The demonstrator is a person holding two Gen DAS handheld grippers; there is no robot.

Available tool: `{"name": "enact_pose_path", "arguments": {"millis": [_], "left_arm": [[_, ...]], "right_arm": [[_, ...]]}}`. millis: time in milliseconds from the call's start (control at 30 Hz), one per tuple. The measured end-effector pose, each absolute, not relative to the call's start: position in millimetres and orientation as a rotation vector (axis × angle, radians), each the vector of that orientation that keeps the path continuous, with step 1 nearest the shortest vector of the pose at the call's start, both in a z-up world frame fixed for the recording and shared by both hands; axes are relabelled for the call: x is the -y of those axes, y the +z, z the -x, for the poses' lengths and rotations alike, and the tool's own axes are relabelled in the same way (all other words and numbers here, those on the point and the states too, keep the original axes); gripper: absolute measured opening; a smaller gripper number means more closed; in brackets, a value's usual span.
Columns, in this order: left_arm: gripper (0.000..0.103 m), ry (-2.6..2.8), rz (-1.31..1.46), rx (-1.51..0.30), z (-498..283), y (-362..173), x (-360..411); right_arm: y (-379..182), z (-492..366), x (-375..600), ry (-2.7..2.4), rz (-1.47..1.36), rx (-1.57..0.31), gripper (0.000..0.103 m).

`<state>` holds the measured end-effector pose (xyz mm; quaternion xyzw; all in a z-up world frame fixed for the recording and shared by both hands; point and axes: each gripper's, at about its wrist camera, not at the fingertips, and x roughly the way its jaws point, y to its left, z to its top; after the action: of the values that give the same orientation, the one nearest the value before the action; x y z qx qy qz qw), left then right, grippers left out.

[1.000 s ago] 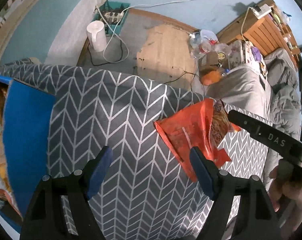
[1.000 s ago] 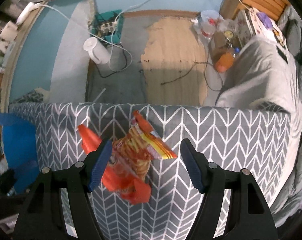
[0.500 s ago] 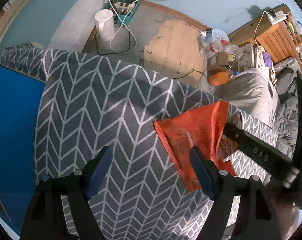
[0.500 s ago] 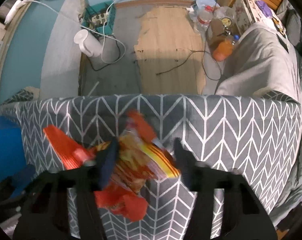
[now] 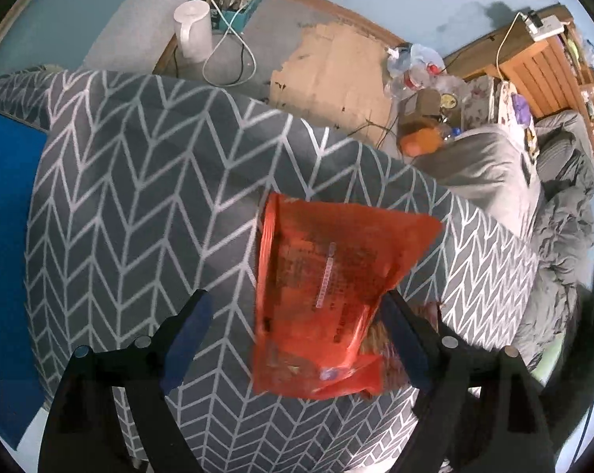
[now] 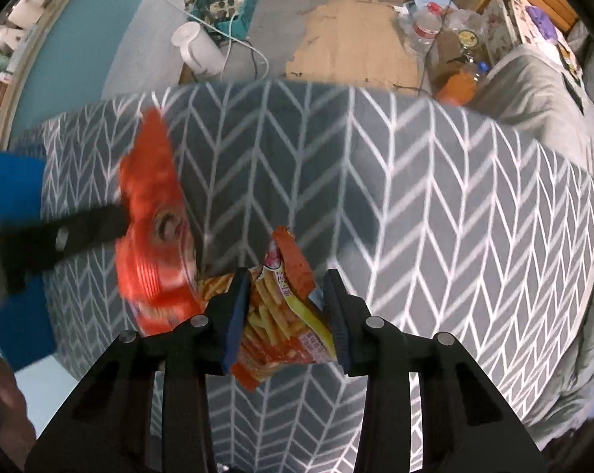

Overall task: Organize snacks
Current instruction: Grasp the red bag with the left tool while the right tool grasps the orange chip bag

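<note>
A red snack bag (image 5: pixel 328 276) lies back side up on the grey chevron cloth (image 5: pixel 139 197). My left gripper (image 5: pixel 293 315) straddles it with jaws opening wide. The bag's edge sits by the right finger (image 5: pixel 403 339), and the left finger stands clear of it. A second bag printed with fries (image 6: pixel 277 315) is pinched between the pads of my right gripper (image 6: pixel 286 287), whose jaws are closing. In the right wrist view the red bag (image 6: pixel 151 213) is blurred at the left, with one black finger (image 6: pixel 80 232) of the left gripper against it.
A blue container (image 5: pixel 5 236) borders the cloth on the left. Beyond the far edge, the floor holds a white kettle (image 5: pixel 192 31), cables, cardboard (image 5: pixel 328 67) and bottles (image 6: pixel 427 23). Grey bedding (image 5: pixel 494 173) lies at the right.
My right gripper went from open around the fries bag to closed on it. My left gripper shifted right, so the red bag now lies between its fingers, which spread wider.
</note>
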<state>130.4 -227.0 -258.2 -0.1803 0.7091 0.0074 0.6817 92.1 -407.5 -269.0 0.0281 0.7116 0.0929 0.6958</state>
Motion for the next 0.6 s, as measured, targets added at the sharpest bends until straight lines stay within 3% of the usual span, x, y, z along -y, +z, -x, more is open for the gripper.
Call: {"name": "enact_pose_path", "arguments": {"millis": [333, 400, 500, 600], "left_arm": [[0.095, -0.010, 0.264, -1.617, -121.9, -277.6, 255.0], [0.095, -0.015, 0.254, -1.621, -121.4, -280.1, 257.2], [0.094, -0.016, 0.218, -1.641, -120.3, -285.5, 261.1], [0.090, -0.048, 0.225, -1.643, -115.9, -291.5, 263.6]], "right_arm": [[-264.5, -57.0, 429.7, 0.159, -0.052, -1.574, 0.038], [-264.7, -53.4, 435.4, 0.152, -0.127, -1.584, 0.056], [-259.9, -47.1, 443.5, 0.111, -0.178, -1.567, 0.065], [-259.0, -41.1, 451.4, 0.079, -0.230, -1.571, 0.067]]}}
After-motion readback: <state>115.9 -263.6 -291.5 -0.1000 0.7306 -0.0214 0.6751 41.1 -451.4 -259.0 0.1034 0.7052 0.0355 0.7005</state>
